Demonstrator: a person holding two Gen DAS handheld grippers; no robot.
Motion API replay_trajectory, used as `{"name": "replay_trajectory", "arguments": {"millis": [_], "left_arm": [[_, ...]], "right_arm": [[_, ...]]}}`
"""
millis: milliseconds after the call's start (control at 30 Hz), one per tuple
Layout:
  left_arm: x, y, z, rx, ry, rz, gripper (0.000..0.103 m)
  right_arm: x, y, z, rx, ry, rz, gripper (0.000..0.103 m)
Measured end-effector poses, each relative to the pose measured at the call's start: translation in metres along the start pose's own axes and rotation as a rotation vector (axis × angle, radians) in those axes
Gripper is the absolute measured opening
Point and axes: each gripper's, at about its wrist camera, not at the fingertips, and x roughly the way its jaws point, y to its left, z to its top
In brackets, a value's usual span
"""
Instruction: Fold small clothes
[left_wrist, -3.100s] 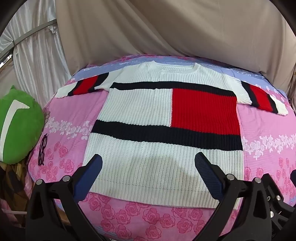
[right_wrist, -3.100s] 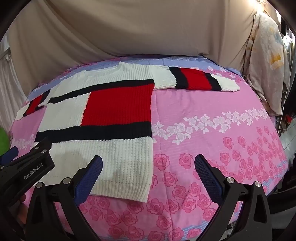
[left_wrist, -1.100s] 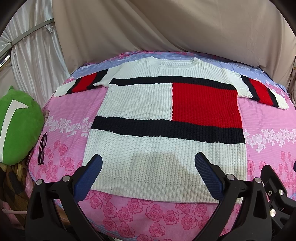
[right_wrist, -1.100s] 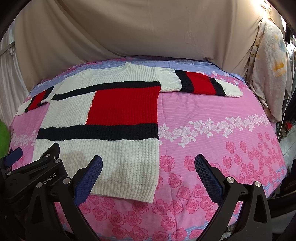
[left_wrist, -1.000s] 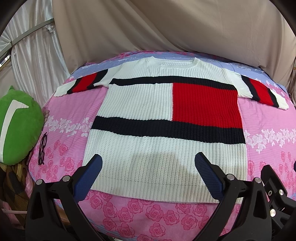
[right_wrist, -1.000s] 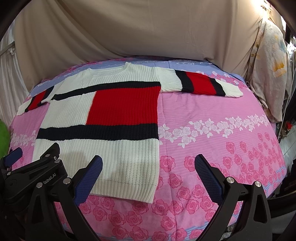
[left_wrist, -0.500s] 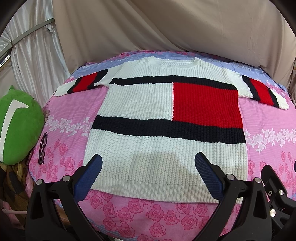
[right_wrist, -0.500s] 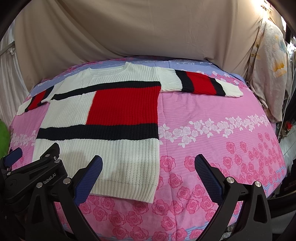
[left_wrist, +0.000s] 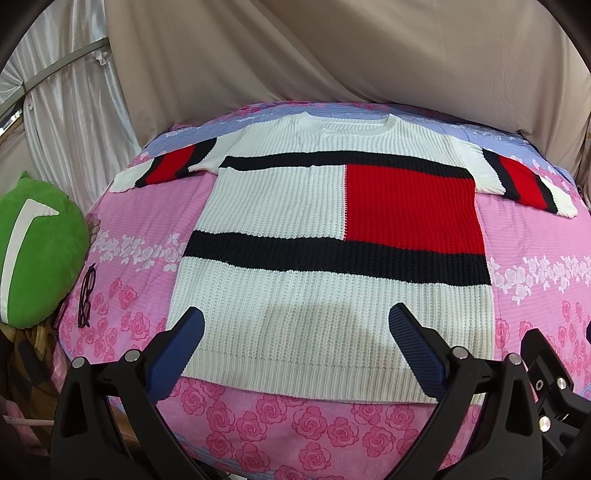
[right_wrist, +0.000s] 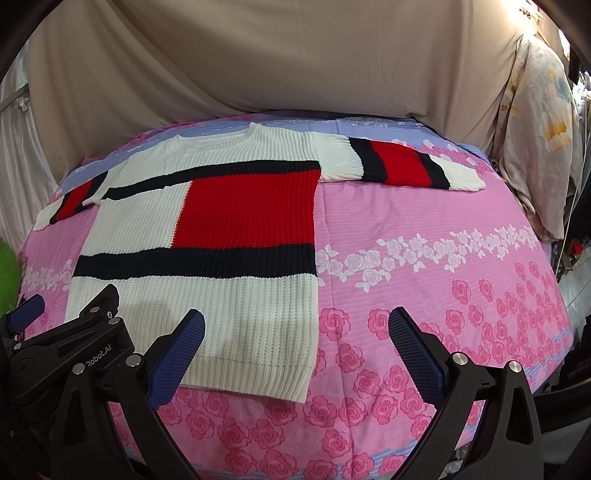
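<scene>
A white knit sweater (left_wrist: 280, 206) with black bands and a red block lies spread flat, front up, on a pink rose-print bedspread (left_wrist: 140, 206). Both short sleeves stretch out sideways at the far end. My left gripper (left_wrist: 295, 328) hovers open over the sweater's hem, holding nothing. My right gripper (right_wrist: 295, 328) is open too, over the sweater's (right_wrist: 240, 229) lower right corner and the bedspread (right_wrist: 424, 206) beside it. The left gripper's body (right_wrist: 74, 350) shows at the lower left of the right wrist view.
A green plush cushion (left_wrist: 33, 251) sits at the bed's left edge, with dark-framed glasses (left_wrist: 86, 295) lying beside it. Beige cloth (left_wrist: 332, 55) hangs behind the bed. A pale floral garment (right_wrist: 535, 122) hangs at the right.
Both grippers shifted slightly over three seconds, so the sweater sits squarer in view. Over the last second nothing has visibly moved.
</scene>
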Motion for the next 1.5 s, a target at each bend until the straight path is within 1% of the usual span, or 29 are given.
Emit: {"name": "replay_trajectory", "arguments": {"millis": [433,500,567,667,767,800,867,900,967,1100,1167,1200,1267,1367,1400,1433,1467,1500], "left_arm": [[0.006,-0.001,0.0,0.002,0.019,0.006,0.098],[0.01,-0.002,0.003,-0.003,0.036,-0.016,0.098],[0.014,0.002,0.01,-0.03,0.053,-0.05,0.098],[0.02,0.014,0.027,-0.098,0.039,-0.069,0.098],[0.034,0.024,0.046,-0.167,0.042,-0.057,0.098],[0.039,0.027,0.051,-0.189,0.042,-0.047,0.098],[0.049,0.03,0.06,-0.228,0.038,-0.023,0.098],[0.053,0.031,0.063,-0.243,0.035,-0.007,0.098],[0.061,0.031,0.068,-0.262,0.034,0.025,0.098],[0.075,0.026,0.074,-0.274,0.039,0.072,0.098],[0.079,0.024,0.075,-0.274,0.04,0.083,0.098],[0.08,0.022,0.075,-0.271,0.039,0.086,0.098],[0.084,0.017,0.076,-0.259,0.042,0.089,0.098],[0.09,0.011,0.08,-0.236,0.053,0.068,0.098],[0.091,0.01,0.082,-0.232,0.05,0.064,0.098],[0.092,0.01,0.084,-0.231,0.044,0.061,0.098],[0.092,0.01,0.088,-0.23,0.036,0.054,0.098],[0.093,0.011,0.091,-0.231,0.03,0.05,0.098]], "right_arm": [[0.008,-0.002,-0.003,0.007,0.021,0.004,0.098],[0.015,-0.004,-0.002,0.01,0.039,0.02,0.098],[0.028,-0.016,0.003,0.039,0.058,0.066,0.098],[0.053,-0.065,0.022,0.164,0.059,0.142,0.098],[0.09,-0.141,0.054,0.333,0.037,0.205,0.098],[0.107,-0.177,0.067,0.412,0.022,0.216,0.098],[0.136,-0.227,0.086,0.524,-0.001,0.229,0.098],[0.154,-0.256,0.097,0.577,-0.012,0.218,0.098],[0.185,-0.298,0.115,0.651,-0.03,0.175,0.098],[0.231,-0.346,0.144,0.693,-0.062,0.117,0.095],[0.249,-0.362,0.152,0.727,-0.066,0.11,0.09],[0.258,-0.368,0.157,0.737,-0.07,0.109,0.087],[0.271,-0.37,0.164,0.726,-0.088,0.127,0.076],[0.28,-0.367,0.172,0.709,-0.103,0.132,0.048],[0.278,-0.366,0.175,0.712,-0.112,0.141,0.017],[0.274,-0.362,0.181,0.724,-0.13,0.185,0.007],[0.266,-0.357,0.185,0.727,-0.155,0.212,0.007],[0.252,-0.343,0.197,0.697,-0.202,0.252,0.006]]}}
